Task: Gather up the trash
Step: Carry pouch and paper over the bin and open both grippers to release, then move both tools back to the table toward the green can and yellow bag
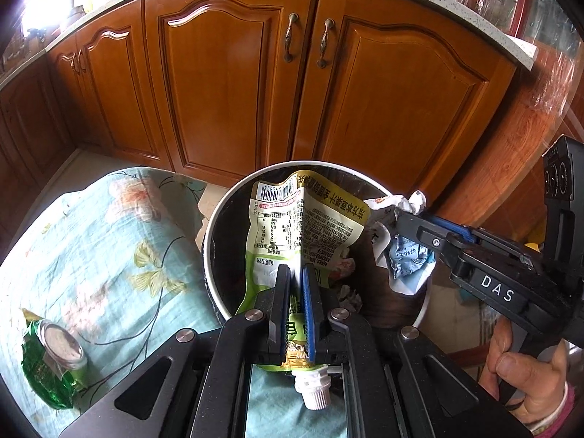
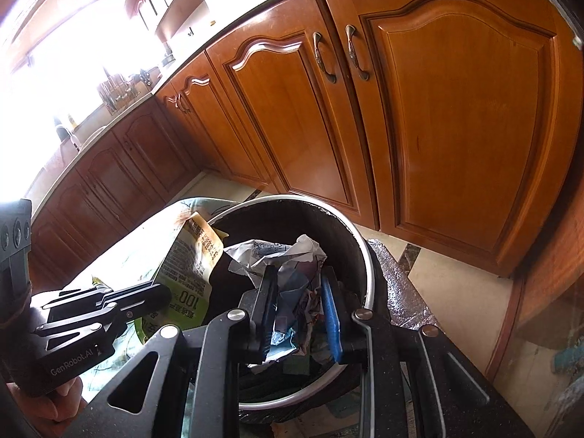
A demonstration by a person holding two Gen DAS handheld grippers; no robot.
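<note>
- Wooden cabinets [image 1: 226, 84] lined the kitchen behind a desk draped in a floral cloth [image 1: 109, 241].
- At far left on the cloth, a green wrapper [image 1: 47, 368] lay uncollected, seen only by the left camera.
- Left claw [image 1: 296, 303] was clenched on a green pouch [image 1: 292, 226] over the bin [image 1: 215, 226]; its broad flap could catch the rim and fall outside.
- Right claw [image 2: 299, 310] pinched crumpled paper [image 2: 281, 255] over the bin; a loose wad might slip onto the floor [image 2: 456, 292], which only the right camera showed.
</note>
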